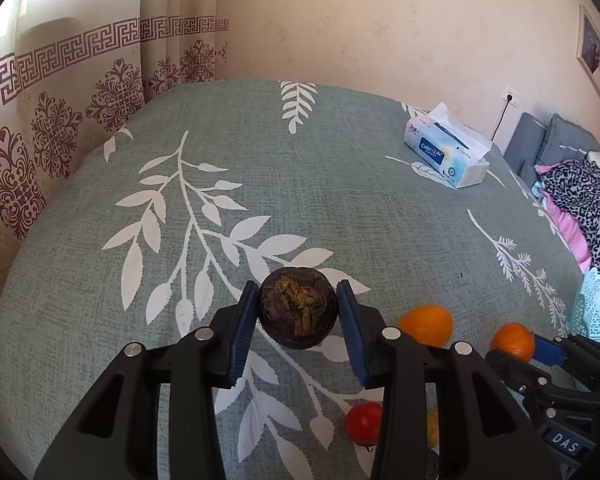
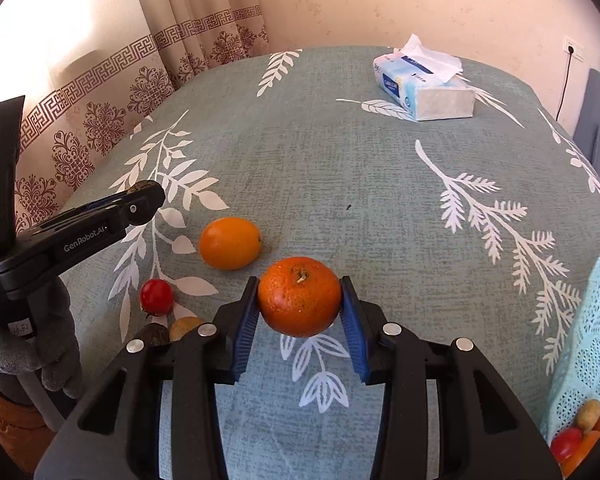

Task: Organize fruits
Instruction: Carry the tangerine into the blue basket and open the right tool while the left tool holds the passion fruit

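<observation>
My left gripper (image 1: 298, 287) is shut on a dark brown mangosteen (image 1: 298, 314), held just above the leaf-print cloth (image 1: 260, 160). In the right wrist view, my right gripper (image 2: 300, 281) is shut on a rough-skinned orange (image 2: 300, 300), with both blue pads against its sides. That orange (image 1: 512, 340) and the right gripper (image 1: 548, 354) also show at the lower right of the left wrist view. Loose on the cloth lie a smooth orange fruit (image 2: 230, 243), a red tomato (image 2: 156, 296), a dark fruit (image 2: 154, 336) and a yellowish fruit (image 2: 184, 326).
A pale blue lace basket (image 2: 588, 340) at the right edge holds several small fruits (image 2: 580, 432). A tissue pack (image 2: 424, 84) lies at the far right of the table. A gloved hand (image 2: 40, 352) holds the left gripper (image 2: 152, 194). Curtains hang behind the table.
</observation>
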`<state>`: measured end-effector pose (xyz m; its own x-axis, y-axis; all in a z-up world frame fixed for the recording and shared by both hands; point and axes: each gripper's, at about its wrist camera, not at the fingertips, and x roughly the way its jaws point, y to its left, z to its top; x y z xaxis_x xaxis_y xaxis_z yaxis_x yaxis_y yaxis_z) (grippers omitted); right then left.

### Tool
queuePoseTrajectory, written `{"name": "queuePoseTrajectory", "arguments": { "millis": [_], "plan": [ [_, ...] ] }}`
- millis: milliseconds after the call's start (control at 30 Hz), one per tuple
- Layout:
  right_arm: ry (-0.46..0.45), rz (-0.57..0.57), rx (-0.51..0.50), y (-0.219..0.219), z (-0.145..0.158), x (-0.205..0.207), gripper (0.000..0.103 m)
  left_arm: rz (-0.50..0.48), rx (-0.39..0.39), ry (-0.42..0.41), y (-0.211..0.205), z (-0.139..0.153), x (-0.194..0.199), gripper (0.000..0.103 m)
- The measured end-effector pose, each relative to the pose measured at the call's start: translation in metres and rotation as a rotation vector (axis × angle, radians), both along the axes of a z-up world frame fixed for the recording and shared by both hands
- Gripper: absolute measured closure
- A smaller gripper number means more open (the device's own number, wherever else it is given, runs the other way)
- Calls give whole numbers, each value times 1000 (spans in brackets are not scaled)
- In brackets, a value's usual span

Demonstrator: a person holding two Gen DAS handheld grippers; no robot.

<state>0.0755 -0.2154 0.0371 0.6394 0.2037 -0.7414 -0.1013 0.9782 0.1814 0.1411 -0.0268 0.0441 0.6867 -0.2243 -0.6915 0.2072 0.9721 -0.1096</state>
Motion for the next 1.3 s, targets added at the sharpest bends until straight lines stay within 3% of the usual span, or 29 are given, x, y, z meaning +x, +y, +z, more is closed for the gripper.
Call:
{"name": "queuePoseTrajectory", "arguments": {
  "millis": [533,967,1100,1300],
  "plan": [
    [-116,-234,36,-108,41,-75,62,-2,48,-33,-13,4,-8,63],
    [-51,-453,65,-199,15,-104,59,-68,72,-72,-56,24,-36,63],
    [-76,-486,83,-214,17,-111,49,-120,60,-83,-79,33,-47,63],
    [-110,-514,73,-223,20,-115,48,-215,44,-99,-120,45,-68,63]
  ]
}}
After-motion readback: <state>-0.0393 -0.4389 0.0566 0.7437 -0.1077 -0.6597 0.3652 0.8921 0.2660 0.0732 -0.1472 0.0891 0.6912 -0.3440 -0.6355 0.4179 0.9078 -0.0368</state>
